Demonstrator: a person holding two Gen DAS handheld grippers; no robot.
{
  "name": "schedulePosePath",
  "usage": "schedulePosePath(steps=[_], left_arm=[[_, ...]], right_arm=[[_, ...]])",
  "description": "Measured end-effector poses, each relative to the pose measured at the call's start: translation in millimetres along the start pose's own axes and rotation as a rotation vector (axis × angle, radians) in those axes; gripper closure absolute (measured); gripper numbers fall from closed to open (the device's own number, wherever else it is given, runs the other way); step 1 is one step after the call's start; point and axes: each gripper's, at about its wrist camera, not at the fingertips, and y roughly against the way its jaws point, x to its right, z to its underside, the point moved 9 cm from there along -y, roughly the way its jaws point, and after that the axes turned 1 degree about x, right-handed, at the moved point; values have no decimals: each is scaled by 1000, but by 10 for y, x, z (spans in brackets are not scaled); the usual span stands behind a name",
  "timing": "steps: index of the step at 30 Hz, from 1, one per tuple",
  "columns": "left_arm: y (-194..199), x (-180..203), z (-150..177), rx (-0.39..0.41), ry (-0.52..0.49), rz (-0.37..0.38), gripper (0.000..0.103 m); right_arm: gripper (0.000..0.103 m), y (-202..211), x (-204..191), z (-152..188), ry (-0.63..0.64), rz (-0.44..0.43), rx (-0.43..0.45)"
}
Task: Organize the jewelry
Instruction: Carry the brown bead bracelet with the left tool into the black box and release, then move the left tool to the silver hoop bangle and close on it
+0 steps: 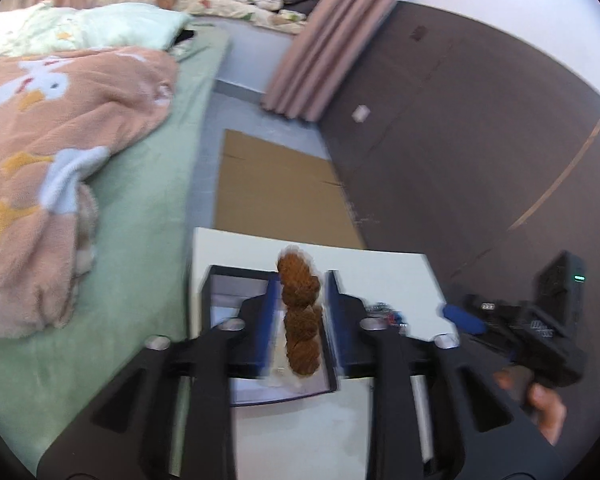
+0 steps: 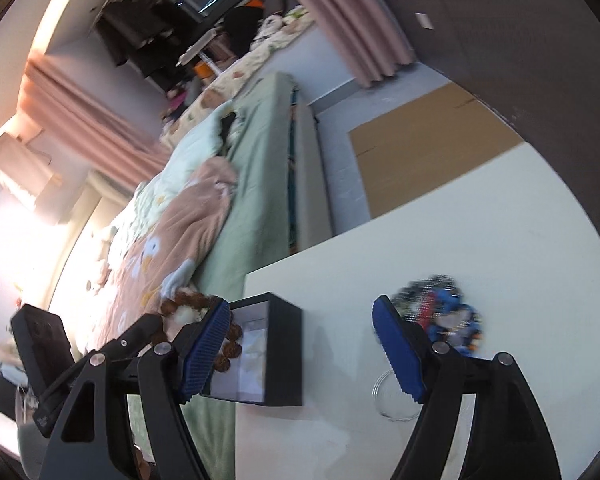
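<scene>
My left gripper (image 1: 300, 312) holds a brown fuzzy pom-pom piece (image 1: 300, 312) between its blue pads, hanging over the open black jewelry box (image 1: 220, 280) on the white table (image 1: 380, 272). The box also shows in the right wrist view (image 2: 284, 344), with the brown piece (image 2: 228, 344) at its left side. My right gripper (image 2: 300, 344) is open wide and empty above the table (image 2: 460, 220). A pile of blue, red and sparkly jewelry (image 2: 440, 312) lies beyond its right finger and shows small in the left wrist view (image 1: 388, 314). A clear ring (image 2: 388, 396) lies on the table.
A bed with green sheet (image 1: 152, 184) and a pink duck blanket (image 1: 60, 140) is left of the table. Flat cardboard (image 1: 276, 188) lies on the floor beyond the table. A dark wall panel (image 1: 460, 140) and pink curtain (image 1: 320, 52) stand at right.
</scene>
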Motion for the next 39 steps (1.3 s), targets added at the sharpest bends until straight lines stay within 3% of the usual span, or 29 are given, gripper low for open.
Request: schedulePosePath(steps=[2,16,26,29,35,39], left_arm=[[32,2,-13,28,5,-11,40],[-46,477,314,-15,-63,-3,40],[-271,924,735,-106,-146,-9,41],[-367,973,881,-147,-155,-24,47],[-556,1037,1103,-206,-172,-53,56],[-713,1063,1240,-248,-186,-78,63]], right_arm=[[30,62,84,-40,-14,6,10],[30,570,657,-12,-49,88,27],[30,690,980,156,-72,127,-15],[28,727,1063,194,-87,134,-26],[9,812,1224,206,-96,163,-18],[8,791,1301,233,-116,176,-39]])
